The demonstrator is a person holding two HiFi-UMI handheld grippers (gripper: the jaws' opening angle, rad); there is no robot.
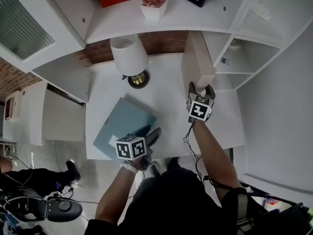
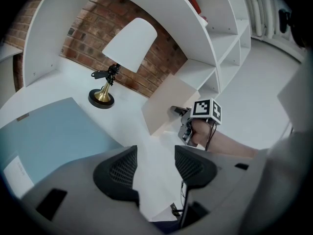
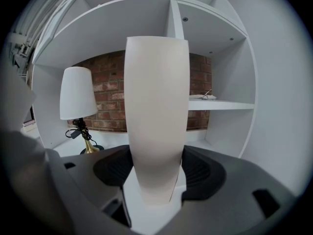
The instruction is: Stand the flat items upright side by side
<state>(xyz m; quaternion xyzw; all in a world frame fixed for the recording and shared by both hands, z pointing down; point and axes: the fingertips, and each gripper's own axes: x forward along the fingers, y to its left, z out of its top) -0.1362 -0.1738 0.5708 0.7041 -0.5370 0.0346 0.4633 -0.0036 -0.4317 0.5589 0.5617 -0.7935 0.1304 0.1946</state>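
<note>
A tall beige book (image 1: 198, 58) stands upright on the white table (image 1: 168, 99) against the right shelf wall. My right gripper (image 1: 201, 88) is shut on its near edge, and in the right gripper view the book (image 3: 156, 106) fills the gap between the pads of that gripper (image 3: 156, 173). A flat light-blue book (image 1: 122, 124) lies at the table's front left. My left gripper (image 1: 150, 133) hovers over that book's near right corner, open, with nothing between its fingers (image 2: 156, 168). From the left gripper view I see the blue book (image 2: 49, 136), the beige book (image 2: 168, 104) and the right gripper (image 2: 178, 112).
A lamp with a white shade (image 1: 129, 58) and a brass base (image 1: 139, 79) stands at the back left of the table, against a brick wall. White shelves (image 1: 254, 58) rise to the right; a potted plant (image 1: 154, 4) and a frame sit on the shelf above.
</note>
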